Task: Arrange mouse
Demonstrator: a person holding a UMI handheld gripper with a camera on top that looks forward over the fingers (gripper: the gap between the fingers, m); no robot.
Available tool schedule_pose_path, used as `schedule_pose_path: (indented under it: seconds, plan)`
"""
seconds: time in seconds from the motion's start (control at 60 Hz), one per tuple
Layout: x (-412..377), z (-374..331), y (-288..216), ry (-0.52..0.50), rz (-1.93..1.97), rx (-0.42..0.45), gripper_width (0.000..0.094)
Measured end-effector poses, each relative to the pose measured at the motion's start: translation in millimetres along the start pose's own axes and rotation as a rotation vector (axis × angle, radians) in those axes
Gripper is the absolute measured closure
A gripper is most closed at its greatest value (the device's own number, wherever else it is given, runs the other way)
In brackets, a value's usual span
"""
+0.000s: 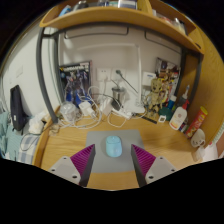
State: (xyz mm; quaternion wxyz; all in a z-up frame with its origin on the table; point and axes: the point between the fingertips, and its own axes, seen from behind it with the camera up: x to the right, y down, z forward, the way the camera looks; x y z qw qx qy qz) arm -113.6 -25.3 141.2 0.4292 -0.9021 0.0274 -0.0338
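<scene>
Gripper view, mouse (113, 146) between open tongs (113, 160)

Gripper (112, 163) open, magenta pads (83, 158) spread wide. Pale blue rounded computer mouse (113, 146) sits on grey rectangular mat (112, 143), between the fingertips with gaps either side. Wooden tabletop (60, 150); cluttered white cables (95, 108) beyond.

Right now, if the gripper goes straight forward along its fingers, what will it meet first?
Probably the light blue mouse on its grey mouse pad: it lies just ahead of the open gripper, centred between the fingers. Depth is hard to judge.
</scene>
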Motion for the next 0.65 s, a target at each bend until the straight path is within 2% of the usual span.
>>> schedule_pose_path:
  seconds: [0.283,0.65]
  plan:
    - [-17.3,-111.1,-6.3,-0.006,-0.038,0.052,0.0246]
    - [-28.9,-158.1,18.8,-0.022,-0.014,0.055,0.0243]
